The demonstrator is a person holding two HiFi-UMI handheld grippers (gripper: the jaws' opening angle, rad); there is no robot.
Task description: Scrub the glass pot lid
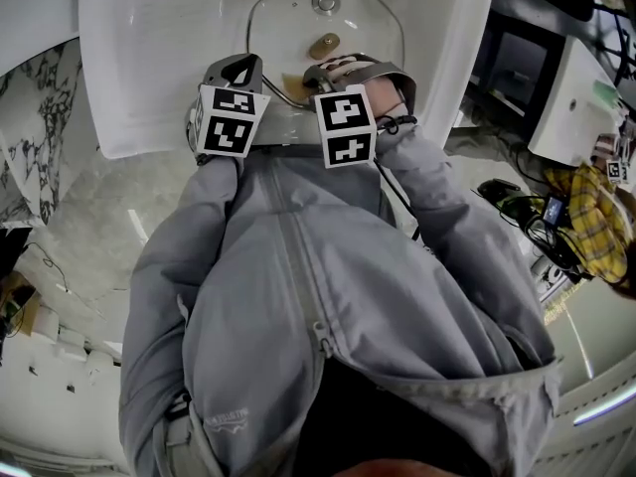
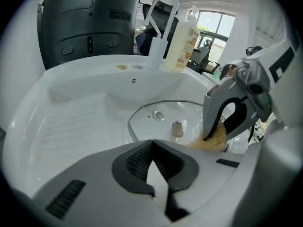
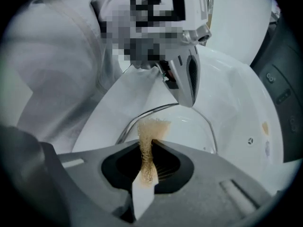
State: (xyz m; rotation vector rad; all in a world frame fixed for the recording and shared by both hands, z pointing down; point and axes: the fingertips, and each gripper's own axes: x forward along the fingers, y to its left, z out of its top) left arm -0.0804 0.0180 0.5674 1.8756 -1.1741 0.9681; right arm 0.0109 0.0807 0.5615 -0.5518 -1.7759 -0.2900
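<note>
The glass pot lid (image 1: 288, 18) lies in the white sink (image 1: 149, 58), its tan knob (image 1: 324, 44) pointing up. My left gripper (image 1: 248, 71) is at the lid's near left rim; in the left gripper view its jaws (image 2: 151, 143) are shut and the rim (image 2: 130, 124) runs in under their tips. My right gripper (image 1: 333, 71) hangs over the lid's near edge, just right of the left one. It is shut on a tan fibrous scrub pad (image 3: 151, 129), which sticks out past the fingertips (image 3: 149, 145) above the glass (image 3: 189, 126). The pad (image 2: 213, 138) touches the lid's near right part.
A faucet (image 2: 161, 13) and a soap bottle (image 2: 182, 37) stand on the sink's far rim, with a dark appliance (image 2: 90, 22) behind. The person's grey jacket (image 1: 328, 296) fills the lower head view. A yellow checked cloth (image 1: 586, 217) lies at the right.
</note>
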